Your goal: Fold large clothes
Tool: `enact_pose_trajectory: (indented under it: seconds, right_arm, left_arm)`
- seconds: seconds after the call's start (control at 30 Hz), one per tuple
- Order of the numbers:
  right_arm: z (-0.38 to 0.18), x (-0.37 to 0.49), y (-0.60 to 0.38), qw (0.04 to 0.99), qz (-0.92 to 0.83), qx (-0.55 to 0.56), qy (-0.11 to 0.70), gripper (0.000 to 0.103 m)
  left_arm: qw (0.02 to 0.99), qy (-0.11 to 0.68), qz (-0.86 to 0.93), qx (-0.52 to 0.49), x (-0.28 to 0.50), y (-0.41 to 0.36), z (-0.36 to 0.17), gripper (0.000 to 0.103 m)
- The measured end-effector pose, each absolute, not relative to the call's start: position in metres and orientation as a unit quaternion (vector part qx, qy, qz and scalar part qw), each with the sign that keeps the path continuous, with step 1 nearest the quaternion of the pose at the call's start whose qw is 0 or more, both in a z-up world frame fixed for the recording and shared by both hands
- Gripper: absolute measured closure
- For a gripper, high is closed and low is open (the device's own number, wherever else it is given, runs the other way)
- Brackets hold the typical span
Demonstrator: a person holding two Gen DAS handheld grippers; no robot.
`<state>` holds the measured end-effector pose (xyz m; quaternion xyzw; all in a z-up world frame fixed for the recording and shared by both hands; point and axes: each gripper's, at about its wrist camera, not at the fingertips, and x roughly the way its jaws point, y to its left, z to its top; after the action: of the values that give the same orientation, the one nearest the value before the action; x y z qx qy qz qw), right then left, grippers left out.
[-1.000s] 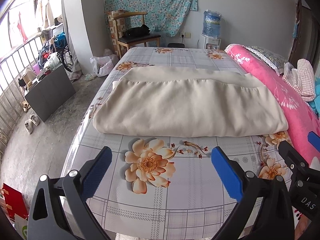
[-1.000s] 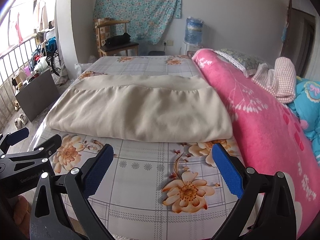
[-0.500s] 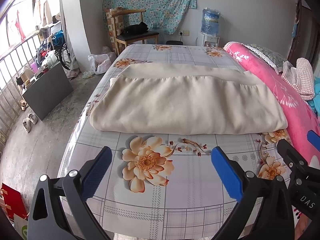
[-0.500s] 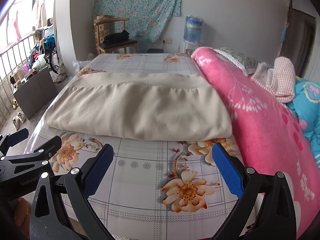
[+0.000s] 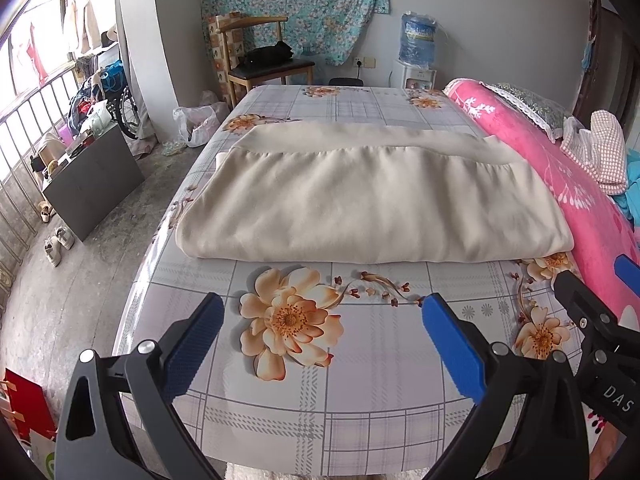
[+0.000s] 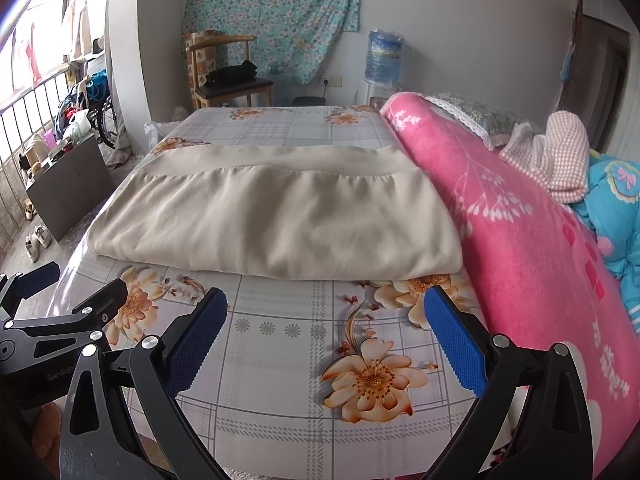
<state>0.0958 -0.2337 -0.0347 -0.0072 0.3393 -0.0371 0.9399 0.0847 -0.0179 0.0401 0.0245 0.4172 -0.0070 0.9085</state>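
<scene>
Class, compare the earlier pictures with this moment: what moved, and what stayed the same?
Both grippers drew back slightly from the folded beige garment, so more of the floral bedsheet shows. Nothing was grasped or released. The left gripper and right gripper stay open; the garment lies unmoved.

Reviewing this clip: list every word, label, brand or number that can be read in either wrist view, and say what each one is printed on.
"DAS": on the black body of the right gripper, at the right edge of the left wrist view; it may be cut off.
"GenRob": on the black body of the left gripper, in the right wrist view; the rest is hidden.
Water bottle label: print too blurred to read.
Nothing else is readable.
</scene>
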Motion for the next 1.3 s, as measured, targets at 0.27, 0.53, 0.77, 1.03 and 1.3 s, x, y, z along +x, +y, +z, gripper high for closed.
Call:
enact_pose_trajectory:
  seconds: [0.27,0.53,0.77,1.03,1.3]
  right_arm:
    - [-0.0361,0.0951,-0.2341,0.939,-0.039,-0.006,0.341,0.008]
    - [-0.0375,0.0942,-0.2344,0.939,-0.038,-0.006,0.342,0.008]
    - [-0.0378,0.0934,-0.234,0.938,-0.038,-0.006,0.343,0.008]
    - [-0.0381,0.094,-0.2334,0.938,-0.038,-0.005,0.343,0.008]
    - [-0.0377,0.0948,-0.2323,0.938,-0.037,-0.006,0.344,0.008]
  left_arm:
    - [0.907,0.419,-0.006,0.026,0.0834,-0.0179,0.0391,0.005]
    - [0.907,0.419,-0.001,0.028,0.0823,-0.0174,0.0382,0.005]
    - [0.907,0.42,-0.001,0.029,0.0833,-0.0175,0.0386,0.005]
    - [0.907,0.42,0.0,0.027,0.0832,-0.0174,0.0385,0.005]
    - [0.906,0.422,0.004,0.022,0.086,-0.0119,0.0384,0.005]
